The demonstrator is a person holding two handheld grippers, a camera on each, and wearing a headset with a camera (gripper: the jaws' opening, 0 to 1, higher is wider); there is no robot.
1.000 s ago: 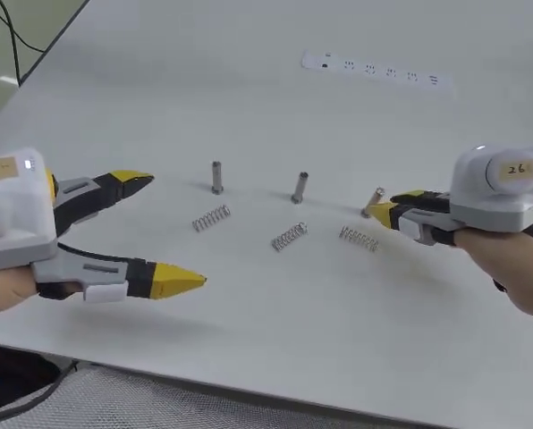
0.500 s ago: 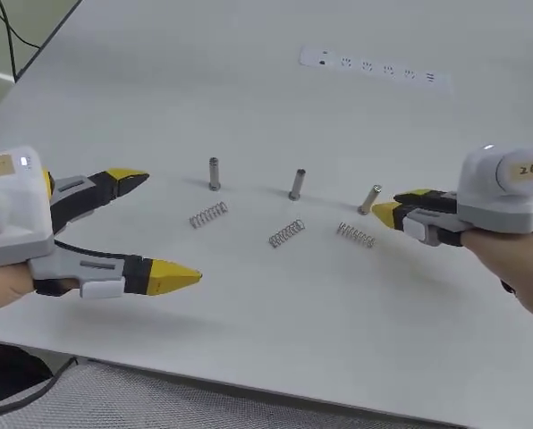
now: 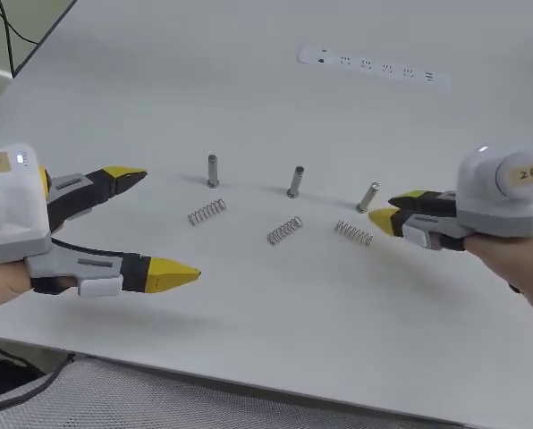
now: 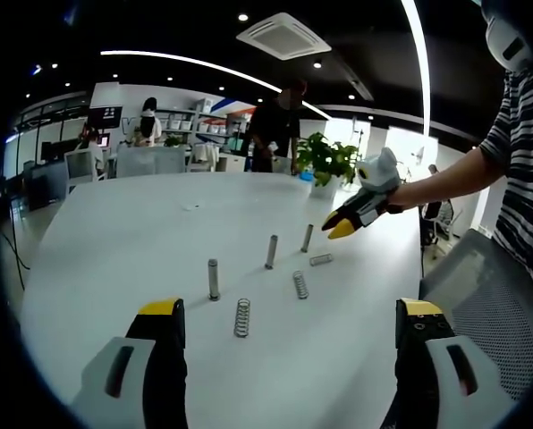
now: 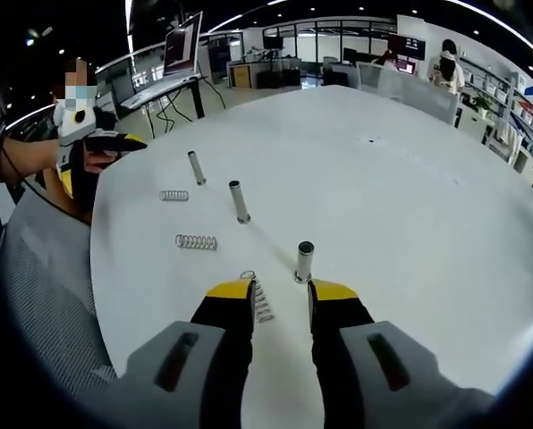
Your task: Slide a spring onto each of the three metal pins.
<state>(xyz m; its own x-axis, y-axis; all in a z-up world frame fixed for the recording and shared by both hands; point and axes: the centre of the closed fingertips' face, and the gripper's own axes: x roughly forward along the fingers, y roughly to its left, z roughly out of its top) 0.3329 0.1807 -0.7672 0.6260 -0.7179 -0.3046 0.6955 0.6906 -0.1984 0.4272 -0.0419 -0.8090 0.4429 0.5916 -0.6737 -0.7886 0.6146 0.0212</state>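
Three metal pins stand upright in a row on the white table: left pin (image 3: 212, 170), middle pin (image 3: 294, 181), right pin (image 3: 370, 197). In front of each pin lies a loose spring: left spring (image 3: 207, 212), middle spring (image 3: 284, 230), right spring (image 3: 353, 233). My left gripper (image 3: 170, 223) hovers wide open left of the row, holding nothing; its own view looks at the left pin (image 4: 213, 279) and left spring (image 4: 241, 317). My right gripper (image 3: 387, 207) is narrowly open just right of the right pin (image 5: 304, 261), with the right spring (image 5: 259, 299) lying on the table between its tips.
A white power strip (image 3: 374, 69) lies at the far side of the table. The table's near edge (image 3: 249, 380) runs along the bottom, above a grey mesh seat (image 3: 114, 398). A dark cable (image 3: 12, 40) hangs at the far left. People stand far off.
The head camera has drifted slightly. Both grippers hold nearly the same places; the right one's tip has dipped a little toward the right spring.
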